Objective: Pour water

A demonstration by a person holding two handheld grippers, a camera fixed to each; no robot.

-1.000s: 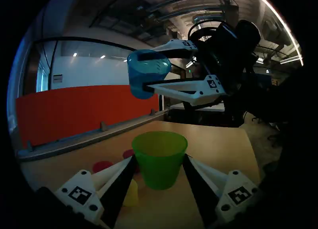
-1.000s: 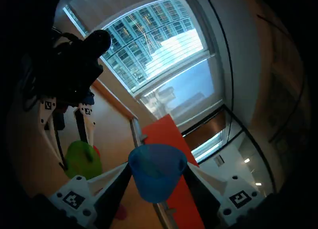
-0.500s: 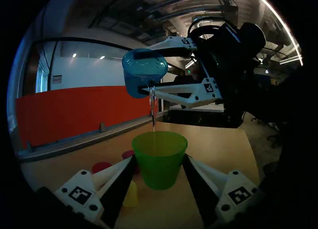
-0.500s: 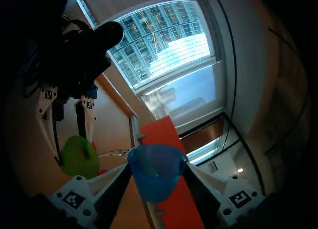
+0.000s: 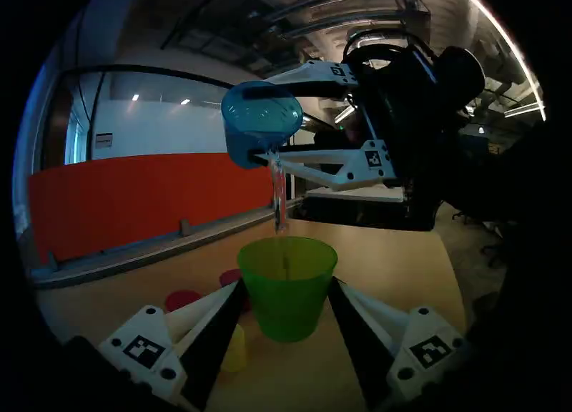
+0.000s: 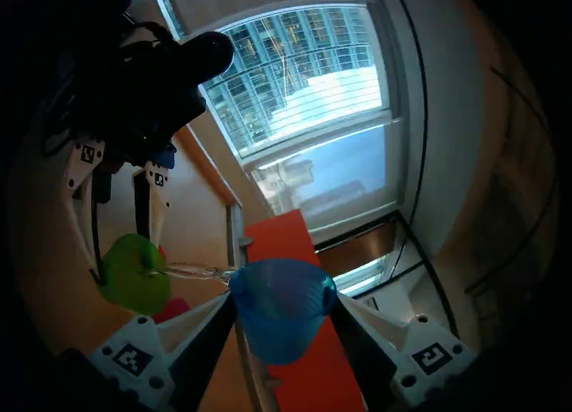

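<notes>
**Green cup** (image 5: 287,287). Reference point for every entry below. Upright, mouth open to the ceiling, on or just above the worktop (image 5: 400,262); contact with it not discernible. Clamped at both sides by the fingers of the left claw (image 5: 286,297), which is narrowed onto the cup wall.

**Blue cup** (image 5: 261,122). Above the green cup and a little to its left in the left gripper view, clear of its rim. Pinched between both fingers of the right claw (image 5: 252,122). Long axis tipped far over, with the lowest part of the lip above the green cup's mouth.

**Water** (image 5: 277,197). Thin stream falling from the blue cup's lower lip straight down into the green cup, entering inside the rim near its middle.

**Contents.** Green cup: takes the stream, level not legible through the wall. Blue cup: remainder not legible.

**Governing relation.** Blue lip directly over green mouth. Pour judged under way, not finished. Next move likely calls for more tilt with the lip held over the mouth and the green cup steady. Risk: stream wandering past the rim onto the worktop.

**Bystanders.** Red cup (image 5: 182,297) and yellow cup (image 5: 236,347), both left of the green cup.
</notes>
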